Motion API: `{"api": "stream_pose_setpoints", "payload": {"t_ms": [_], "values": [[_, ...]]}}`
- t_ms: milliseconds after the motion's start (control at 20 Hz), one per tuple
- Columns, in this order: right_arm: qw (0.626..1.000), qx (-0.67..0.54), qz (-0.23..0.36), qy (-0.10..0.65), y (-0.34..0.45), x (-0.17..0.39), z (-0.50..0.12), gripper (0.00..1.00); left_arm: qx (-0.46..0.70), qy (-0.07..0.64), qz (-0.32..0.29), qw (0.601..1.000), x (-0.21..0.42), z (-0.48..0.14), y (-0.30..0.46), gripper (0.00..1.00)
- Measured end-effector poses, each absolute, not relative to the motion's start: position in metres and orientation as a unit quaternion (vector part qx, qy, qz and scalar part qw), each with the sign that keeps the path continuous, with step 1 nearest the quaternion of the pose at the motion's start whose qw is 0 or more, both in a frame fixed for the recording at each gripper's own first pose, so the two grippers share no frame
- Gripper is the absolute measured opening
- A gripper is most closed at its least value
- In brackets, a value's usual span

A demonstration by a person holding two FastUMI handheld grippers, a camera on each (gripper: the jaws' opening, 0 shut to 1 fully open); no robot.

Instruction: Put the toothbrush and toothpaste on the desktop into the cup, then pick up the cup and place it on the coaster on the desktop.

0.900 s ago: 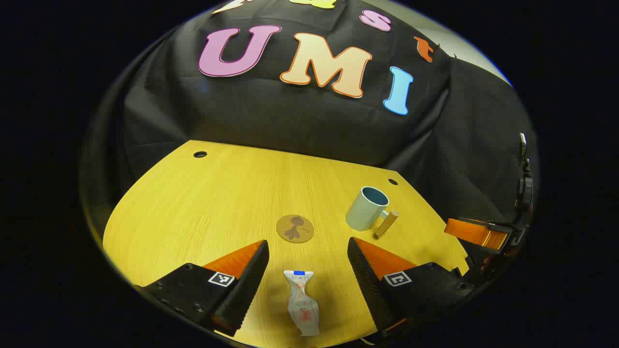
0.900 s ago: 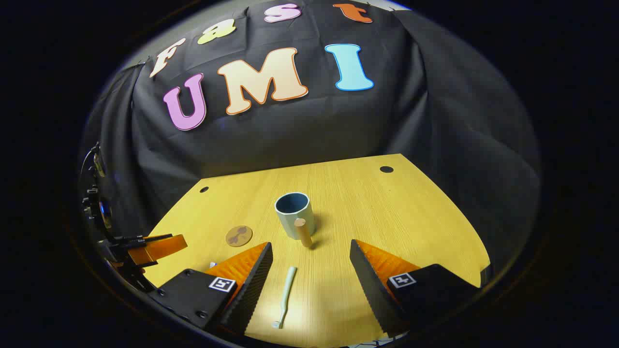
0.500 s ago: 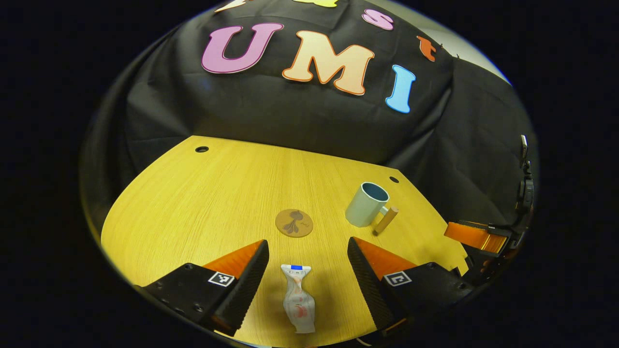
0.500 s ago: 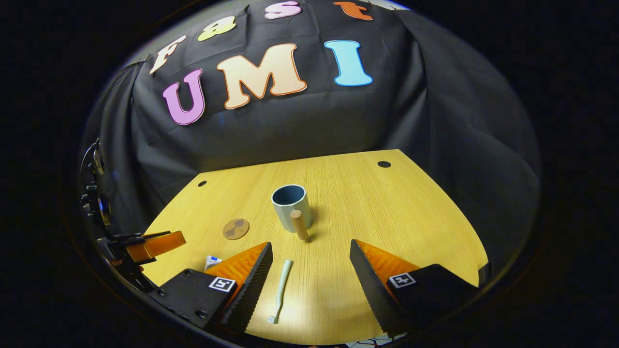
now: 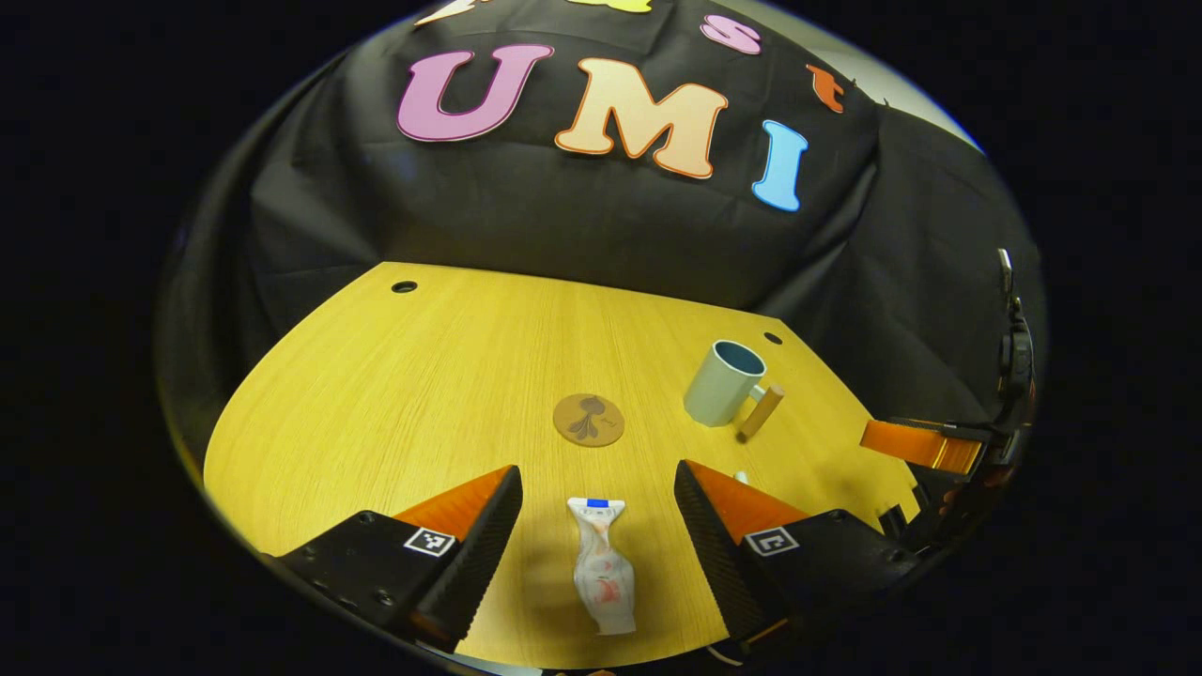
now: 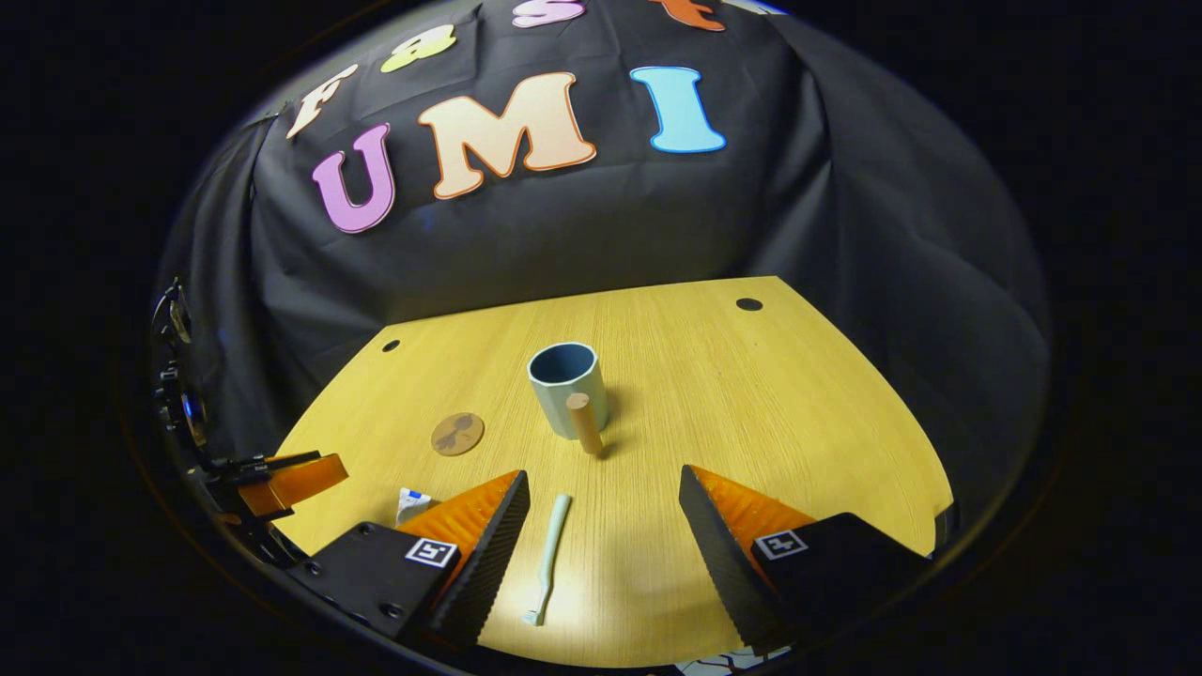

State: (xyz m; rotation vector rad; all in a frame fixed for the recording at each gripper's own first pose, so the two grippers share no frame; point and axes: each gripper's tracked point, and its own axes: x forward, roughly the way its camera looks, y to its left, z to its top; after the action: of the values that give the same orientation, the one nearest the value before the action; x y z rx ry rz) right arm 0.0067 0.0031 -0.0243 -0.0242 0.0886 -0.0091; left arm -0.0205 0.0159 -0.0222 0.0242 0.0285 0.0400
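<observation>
On the desktop (image 6: 751,413), an empty cup (image 6: 564,376) beyond both spread claws, toothbrush (image 6: 547,559) flat.

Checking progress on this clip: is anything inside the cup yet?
The cup looks empty: its blue inner wall shows, though the bottom is hidden. The toothbrush and toothpaste lie on the desk.

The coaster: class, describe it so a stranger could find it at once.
On the yellow desk, look left of the cup and beyond the toothpaste. The coaster lies flat there, the only brown round disc, with a dark pattern.
</observation>
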Motion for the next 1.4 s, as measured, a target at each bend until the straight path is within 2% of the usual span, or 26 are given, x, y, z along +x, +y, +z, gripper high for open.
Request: {"api": "stream_pose_setpoints", "payload": {"t_ms": [50,300,350,400,450,550,650,700,750,900,950,1050,1100,1150,1200,1400], "values": [[0.999,-0.018,-0.001,0.048,0.006,0.008,-0.024,0.99,0.013,0.015,0.022,1.000,-0.023,-0.024,0.018,0.95],[0.995,-0.035,0.014,0.089,0.022,0.020,-0.035,0.99,0.016,0.027,0.043,0.999,-0.034,-0.033,0.035,0.95],[0.994,-0.035,0.017,0.102,0.025,0.023,-0.039,0.95,0.013,0.032,0.050,0.998,-0.035,-0.038,0.039,0.95],[0.992,-0.037,0.024,0.117,0.030,0.026,-0.044,0.99,0.007,0.040,0.056,0.998,-0.038,-0.041,0.042,0.95],[0.990,-0.043,0.028,0.134,0.033,0.029,-0.050,0.95,0.002,0.043,0.060,0.997,-0.040,-0.044,0.044,0.95],[0.983,-0.057,0.033,0.169,0.039,0.038,-0.064,0.99,-0.009,0.045,0.063,0.997,-0.044,-0.050,0.047,0.95],[0.977,-0.062,0.037,0.201,0.047,0.047,-0.075,0.95,-0.013,0.051,0.073,0.996,-0.047,-0.057,0.052,0.95],[0.974,-0.061,0.037,0.216,0.050,0.051,-0.080,0.99,-0.015,0.053,0.079,0.995,-0.049,-0.059,0.057,0.95],[0.970,-0.060,0.036,0.232,0.053,0.056,-0.085,0.95,-0.017,0.056,0.084,0.995,-0.051,-0.062,0.061,0.96],[0.956,-0.069,0.022,0.283,0.054,0.069,-0.104,0.99,-0.025,0.062,0.104,0.992,-0.056,-0.067,0.069,0.96],[0.951,-0.069,0.015,0.301,0.054,0.074,-0.109,0.94,-0.026,0.059,0.109,0.992,-0.060,-0.066,0.073,0.95],[0.940,-0.075,0.003,0.332,0.053,0.079,-0.119,0.94,-0.028,0.060,0.119,0.991,-0.063,-0.068,0.078,0.95],[0.937,-0.081,-0.005,0.341,0.052,0.082,-0.124,0.98,-0.031,0.061,0.123,0.990,-0.063,-0.070,0.080,0.95],[0.935,-0.086,-0.012,0.345,0.051,0.085,-0.125,0.93,-0.035,0.063,0.127,0.989,-0.065,-0.072,0.083,0.95],[0.932,-0.086,-0.014,0.352,0.054,0.087,-0.129,0.97,-0.041,0.065,0.129,0.989,-0.064,-0.074,0.084,0.96],[0.920,-0.077,-0.028,0.383,0.052,0.094,-0.143,0.90,-0.042,0.070,0.134,0.988,-0.064,-0.078,0.089,0.96]]}}
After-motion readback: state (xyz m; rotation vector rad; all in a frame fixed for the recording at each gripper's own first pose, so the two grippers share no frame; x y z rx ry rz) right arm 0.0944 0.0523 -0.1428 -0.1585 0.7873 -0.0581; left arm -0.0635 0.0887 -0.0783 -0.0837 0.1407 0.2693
